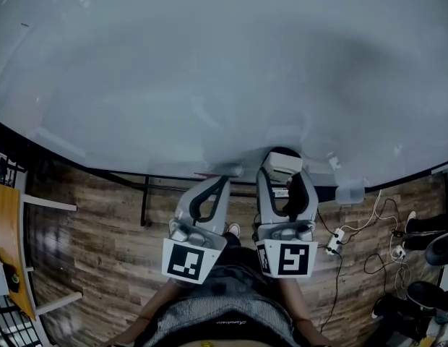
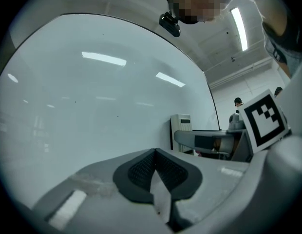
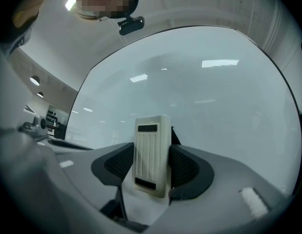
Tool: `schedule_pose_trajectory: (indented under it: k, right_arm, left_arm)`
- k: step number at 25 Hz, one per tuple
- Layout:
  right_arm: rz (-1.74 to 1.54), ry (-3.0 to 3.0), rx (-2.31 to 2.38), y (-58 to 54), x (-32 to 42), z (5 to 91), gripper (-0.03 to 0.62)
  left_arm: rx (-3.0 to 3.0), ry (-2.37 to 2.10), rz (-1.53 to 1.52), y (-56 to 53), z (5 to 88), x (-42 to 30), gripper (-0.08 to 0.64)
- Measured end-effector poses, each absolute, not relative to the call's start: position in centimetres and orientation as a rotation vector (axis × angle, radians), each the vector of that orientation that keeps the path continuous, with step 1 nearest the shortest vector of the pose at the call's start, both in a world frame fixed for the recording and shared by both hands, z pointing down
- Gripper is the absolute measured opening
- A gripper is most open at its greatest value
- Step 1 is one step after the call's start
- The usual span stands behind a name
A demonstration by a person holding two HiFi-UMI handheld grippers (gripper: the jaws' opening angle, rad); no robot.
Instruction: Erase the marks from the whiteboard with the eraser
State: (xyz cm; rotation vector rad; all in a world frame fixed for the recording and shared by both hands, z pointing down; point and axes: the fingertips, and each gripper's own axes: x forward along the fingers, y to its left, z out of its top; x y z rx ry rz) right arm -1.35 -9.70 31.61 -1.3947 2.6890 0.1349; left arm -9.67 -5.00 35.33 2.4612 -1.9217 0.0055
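White plastic eraser stands upright between the jaws of the right tool, which is clenched on its 2 long sides at the lower centre of the right gripper view. In the head view the eraser caps that tool's tip, near the lower edge of the pale whiteboard. Just left of it, the left tool has its jaws pressed together on nothing.
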Motion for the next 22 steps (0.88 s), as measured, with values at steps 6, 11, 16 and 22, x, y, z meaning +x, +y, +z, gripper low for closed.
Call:
schedule_pose_trajectory:
  k: [6, 11, 16, 22]
  right_arm:
    - [0.131, 2.668, -1.445, -9.3, -1.7, 31.6, 0.239]
    - [0.116, 2.610, -1.525, -9.0, -3.0, 31.6, 0.239]
    - [0.130, 2.576, -1.579, -7.6, -7.1, 31.6, 0.239]
    - [0.140, 2.597, -1.611, -6.1, -12.9, 32.0, 0.239]
  left_arm:
    - [2.466, -1.924, -0.005, -4.0, 35.2, -11.0, 0.003]
    - [2.477, -1.875, -0.026, -3.8, 35.3, -13.7, 0.003]
    - [2.522, -1.799, -0.016, -2.9, 35.5, -17.6, 0.003]
    - [2.561, -1.710, -0.029, -1.6, 35.8, -22.1, 0.003]
